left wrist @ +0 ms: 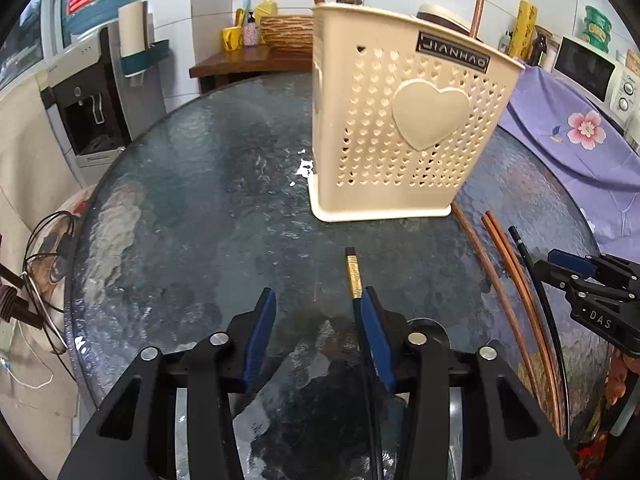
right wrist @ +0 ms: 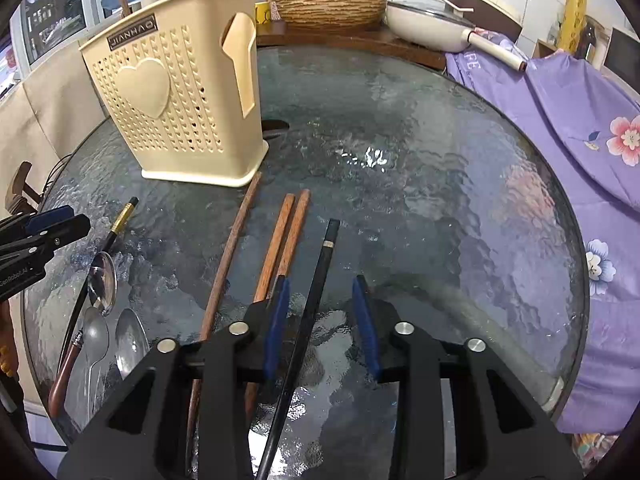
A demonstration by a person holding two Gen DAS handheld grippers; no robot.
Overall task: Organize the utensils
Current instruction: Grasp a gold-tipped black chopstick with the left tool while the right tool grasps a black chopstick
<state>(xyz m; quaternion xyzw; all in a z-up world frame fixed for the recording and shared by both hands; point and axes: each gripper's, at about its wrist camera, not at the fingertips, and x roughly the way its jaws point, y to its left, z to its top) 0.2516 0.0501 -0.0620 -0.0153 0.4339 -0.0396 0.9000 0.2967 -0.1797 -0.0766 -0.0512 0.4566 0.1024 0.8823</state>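
Note:
A cream perforated utensil holder (left wrist: 404, 128) with a heart stands on the round glass table (left wrist: 200, 208); it also shows in the right wrist view (right wrist: 176, 108). My left gripper (left wrist: 318, 304) is open; a black chopstick with a gold band (left wrist: 353, 272) lies on the table beside its right finger. My right gripper (right wrist: 322, 292) is open, and a black chopstick (right wrist: 316, 300) lies between its fingers. Wooden chopsticks (right wrist: 280, 248) lie left of it. Spoons (right wrist: 104, 280) lie at the left edge.
A purple flowered cloth (right wrist: 560, 120) covers the right side. A white pan (right wrist: 424, 24) and a woven basket (right wrist: 328, 6) sit on the wooden counter behind. A water dispenser (left wrist: 88, 96) stands at the far left. A microwave (left wrist: 592, 72) is at the right.

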